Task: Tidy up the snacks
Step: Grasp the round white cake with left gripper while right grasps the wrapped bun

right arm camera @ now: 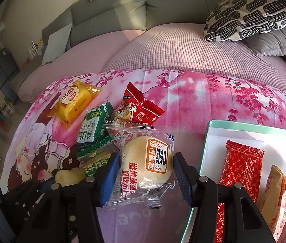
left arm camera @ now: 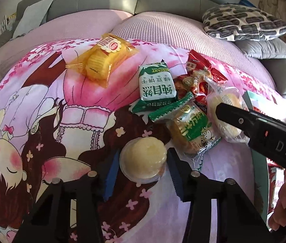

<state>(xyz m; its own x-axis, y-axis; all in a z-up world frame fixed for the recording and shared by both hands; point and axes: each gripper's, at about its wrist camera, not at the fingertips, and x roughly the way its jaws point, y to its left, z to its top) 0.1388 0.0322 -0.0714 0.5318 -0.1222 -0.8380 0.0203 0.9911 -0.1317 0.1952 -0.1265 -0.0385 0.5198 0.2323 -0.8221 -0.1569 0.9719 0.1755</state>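
Left jaws: left gripper [left arm camera: 143,169] spread around a round pale cake [left arm camera: 143,158], pads just beside it, contact unclear.
Left-view pile: snacks at 2 o'clock on pink cartoon blanket [left arm camera: 41,111].
Right jaws: right gripper [right arm camera: 146,177] spread around clear-wrapped bun [right arm camera: 143,168], long axis 12-to-6.
Right-view box: box [right arm camera: 254,128] at 3 o'clock; grey sofa [right arm camera: 112,10] behind.

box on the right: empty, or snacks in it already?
Not empty. The box already holds a red patterned packet and an orange-tan packet; something pink at its edge is unclear.
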